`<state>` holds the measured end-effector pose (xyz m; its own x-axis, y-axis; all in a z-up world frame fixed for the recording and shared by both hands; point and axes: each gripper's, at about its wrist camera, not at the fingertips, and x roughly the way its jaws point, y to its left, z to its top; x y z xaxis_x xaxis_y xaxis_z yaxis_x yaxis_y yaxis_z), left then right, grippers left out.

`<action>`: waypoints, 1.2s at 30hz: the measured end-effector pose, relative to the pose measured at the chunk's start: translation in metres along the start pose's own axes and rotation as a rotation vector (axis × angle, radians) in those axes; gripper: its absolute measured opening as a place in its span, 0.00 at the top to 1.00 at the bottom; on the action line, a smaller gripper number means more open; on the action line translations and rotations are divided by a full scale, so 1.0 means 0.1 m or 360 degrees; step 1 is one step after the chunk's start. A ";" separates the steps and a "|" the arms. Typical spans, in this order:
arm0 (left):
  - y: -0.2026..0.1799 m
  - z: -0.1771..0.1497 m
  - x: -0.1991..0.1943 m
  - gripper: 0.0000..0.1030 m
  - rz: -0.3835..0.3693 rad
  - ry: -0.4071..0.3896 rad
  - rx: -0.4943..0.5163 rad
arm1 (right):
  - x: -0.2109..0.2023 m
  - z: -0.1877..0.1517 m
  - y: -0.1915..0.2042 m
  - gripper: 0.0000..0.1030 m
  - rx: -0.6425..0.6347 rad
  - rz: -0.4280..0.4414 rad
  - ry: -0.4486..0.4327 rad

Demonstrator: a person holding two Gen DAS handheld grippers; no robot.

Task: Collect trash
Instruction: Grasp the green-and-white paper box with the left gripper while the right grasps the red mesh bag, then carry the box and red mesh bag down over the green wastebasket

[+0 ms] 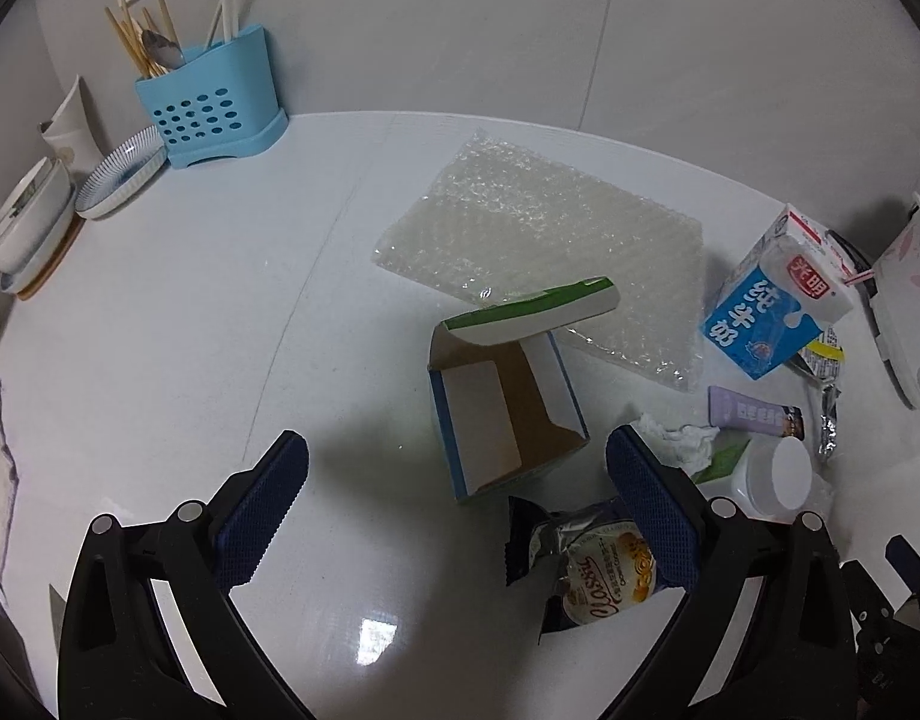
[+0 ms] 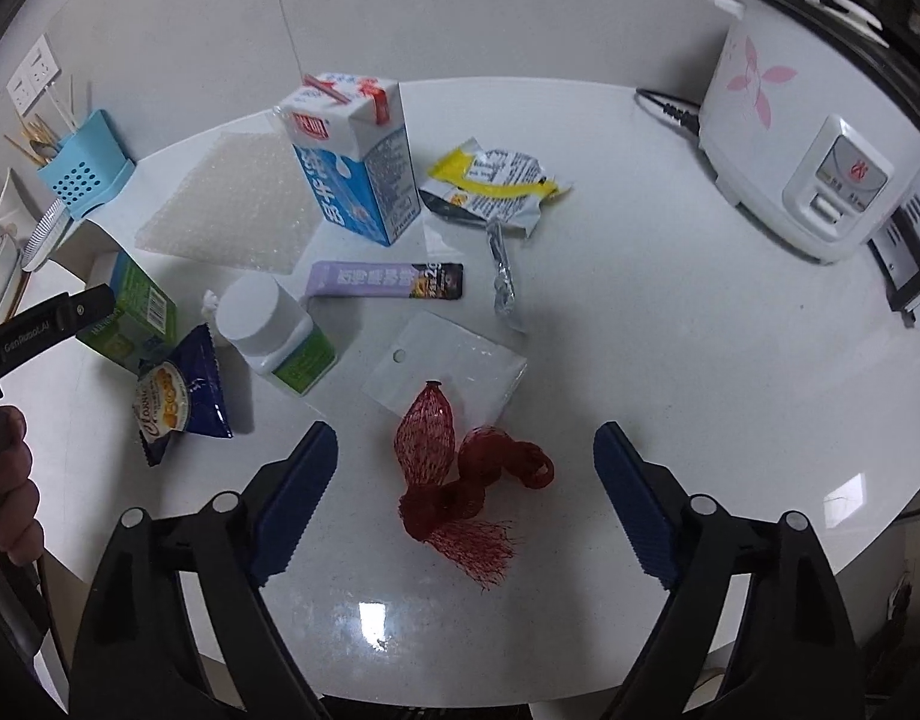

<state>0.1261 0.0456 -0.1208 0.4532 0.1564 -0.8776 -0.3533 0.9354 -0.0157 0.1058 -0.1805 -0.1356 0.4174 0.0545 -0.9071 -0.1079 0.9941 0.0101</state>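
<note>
With both sets of jaws spread wide and holding nothing, the right gripper (image 2: pixel 466 504) hovers over the red mesh net (image 2: pixel 453 474), while the left gripper (image 1: pixel 456 510) faces the open carton (image 1: pixel 508 414), the snack wrapper (image 1: pixel 586 570) beside its right finger. The step in hand appears to be first pickup: lower, straddle one item and close; the milk carton (image 2: pixel 357 174), pill bottle (image 2: pixel 273 330) and bubble wrap (image 2: pixel 225 210) lie further out on the white table (image 2: pixel 670 360)

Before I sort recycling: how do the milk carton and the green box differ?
The milk carton stands upright, closed, a straw in its top; the green box lies on its side, flap open, looking empty inside. The carton is blue and white, the box green outside. Both are cardboard on the white table.
</note>
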 end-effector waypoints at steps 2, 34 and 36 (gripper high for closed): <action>-0.01 0.01 0.07 0.06 0.0008 0.0014 -0.0005 | 0.08 0.00 0.02 0.25 -0.0001 0.0000 0.0027; -0.02 0.00 -0.05 0.55 -0.0005 0.0089 0.0027 | 0.14 -0.13 0.07 0.81 -0.0042 -0.0025 0.0176; -0.01 -0.03 -0.14 0.55 -0.0006 0.0070 0.0032 | 0.08 -0.16 0.07 0.82 -0.0054 -0.0023 0.0149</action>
<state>0.1175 0.0411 -0.1103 0.4179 0.1389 -0.8978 -0.3350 0.9422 -0.0101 0.0942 -0.1746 -0.1490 0.3331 0.0297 -0.9424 -0.1335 0.9909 -0.0160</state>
